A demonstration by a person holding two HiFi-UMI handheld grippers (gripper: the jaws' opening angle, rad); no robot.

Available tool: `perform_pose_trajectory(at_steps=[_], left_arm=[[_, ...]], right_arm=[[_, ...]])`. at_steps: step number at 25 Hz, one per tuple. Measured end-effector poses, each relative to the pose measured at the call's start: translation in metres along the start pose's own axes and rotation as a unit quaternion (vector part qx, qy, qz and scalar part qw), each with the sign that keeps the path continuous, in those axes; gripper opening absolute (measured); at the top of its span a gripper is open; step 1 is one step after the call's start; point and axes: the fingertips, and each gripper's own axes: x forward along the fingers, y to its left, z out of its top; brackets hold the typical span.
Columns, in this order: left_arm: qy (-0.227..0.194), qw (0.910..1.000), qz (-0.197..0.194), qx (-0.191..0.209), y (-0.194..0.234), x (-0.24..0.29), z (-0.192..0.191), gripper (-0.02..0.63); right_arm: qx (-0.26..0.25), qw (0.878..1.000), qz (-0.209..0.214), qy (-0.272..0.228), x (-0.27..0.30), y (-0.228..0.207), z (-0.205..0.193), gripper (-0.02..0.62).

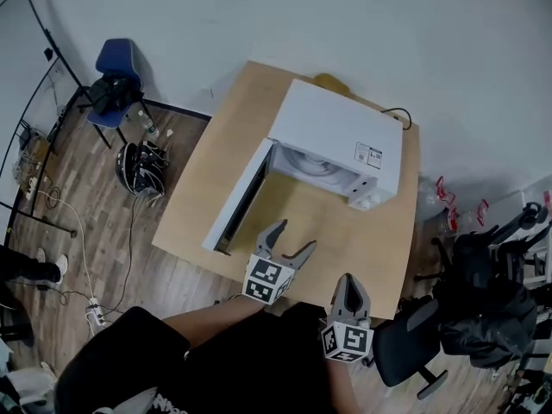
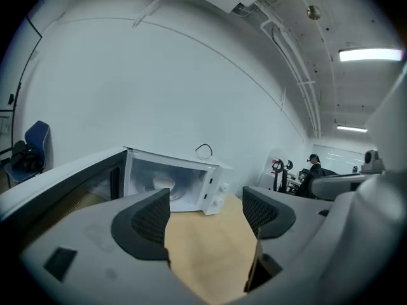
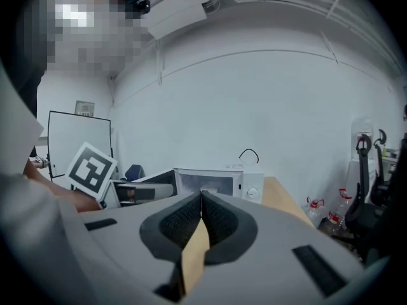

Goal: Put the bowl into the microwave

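The white microwave [image 1: 336, 141] stands on the wooden table [image 1: 362, 231] with its door [image 1: 237, 201] swung open to the left. A white bowl [image 1: 312, 164] sits inside the cavity; in the left gripper view the bowl [image 2: 163, 184] shows on the turntable. My left gripper [image 1: 287, 244] hovers over the table in front of the opening, jaws apart and empty, as the left gripper [image 2: 206, 211] also shows. My right gripper [image 1: 349, 287] is near the table's front edge. In its own view the right gripper [image 3: 201, 202] has its pads pressed together on nothing.
A black cable [image 1: 398, 115] runs from the microwave's back right. A blue chair [image 1: 116, 63] and bags [image 1: 141, 169] are on the floor at the left. A black office chair [image 1: 414, 339] and dark bags [image 1: 487, 304] crowd the right.
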Motion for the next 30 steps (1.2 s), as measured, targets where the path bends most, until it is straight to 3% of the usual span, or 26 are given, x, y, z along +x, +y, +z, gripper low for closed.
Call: perform_pose_trajectory(at_steps=[5,8,11,14,16,17,21,24,30], left_arm=[[-0.004,0.9994,-0.031,0.011,-0.051,-0.056,-0.01,0.351],[-0.025,0.9974,-0.046,0.05,-0.081,-0.084,0.002,0.336],[-0.051,0.9962,-0.039,0.059,-0.106,-0.121,0.014,0.159],[-0.069,0.9966,-0.017,0.043,-0.134,-0.162,0.007,0.147],[-0.081,0.9959,0.001,0.04,-0.155,-0.19,-0.005,0.047],[-0.088,0.995,0.014,0.045,-0.167,-0.204,-0.012,0.032],[-0.074,0.9941,0.026,0.075,-0.214,-0.257,-0.048,0.023],[-0.05,0.9963,0.028,0.064,-0.227,-0.284,-0.071,0.023],[-0.063,0.9947,0.01,0.081,-0.245,-0.305,-0.072,0.023]], right_arm=[[-0.009,0.999,0.019,-0.028,-0.023,0.007,0.012,0.061],[-0.012,0.998,0.037,-0.039,-0.045,0.013,0.015,0.06],[-0.014,0.997,0.053,-0.057,-0.083,0.023,0.016,0.061],[-0.02,0.996,0.066,-0.065,-0.13,0.032,0.003,0.061],[-0.025,0.995,0.068,-0.068,-0.161,0.034,-0.011,0.06],[-0.028,0.995,0.068,-0.07,-0.177,0.034,-0.018,0.061],[-0.017,0.996,0.072,-0.058,-0.228,0.042,-0.052,0.061],[-0.006,0.996,0.077,-0.047,-0.257,0.057,-0.067,0.061],[-0.025,0.996,0.069,-0.042,-0.289,0.077,-0.068,0.06]])
